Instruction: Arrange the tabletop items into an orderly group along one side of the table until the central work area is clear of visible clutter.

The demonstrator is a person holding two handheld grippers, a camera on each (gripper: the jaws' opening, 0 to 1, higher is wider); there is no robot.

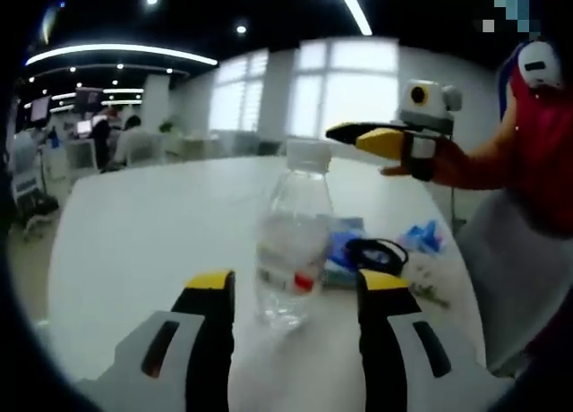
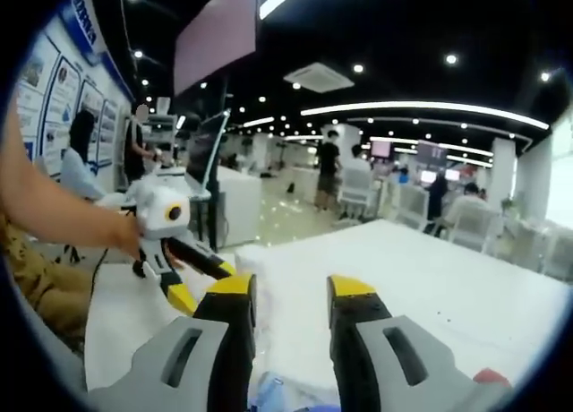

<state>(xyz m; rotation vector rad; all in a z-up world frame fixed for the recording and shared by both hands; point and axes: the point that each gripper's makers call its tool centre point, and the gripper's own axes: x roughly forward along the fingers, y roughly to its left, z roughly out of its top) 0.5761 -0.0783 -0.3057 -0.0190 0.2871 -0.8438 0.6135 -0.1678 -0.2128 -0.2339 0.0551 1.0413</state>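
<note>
A white surface (image 1: 152, 242) is seen in a bright open-plan office with ceiling strip lights. A clear water bottle (image 1: 291, 242) stands upright between and just beyond the spread fingers of the left gripper (image 1: 295, 291), untouched. Blue packets (image 1: 345, 246) and a black cord (image 1: 376, 251) lie past the right-hand finger. The right gripper (image 2: 291, 300) is held with fingers parted, nothing pinched.

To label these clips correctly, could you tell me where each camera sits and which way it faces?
Left gripper view: rides the left tongs, facing a clear plastic water bottle on the white table; open jaws flank it.
Right gripper view: rides the right tongs, facing across the table into the hall.
Shared: the table; each shows another pair of tongs.
</note>
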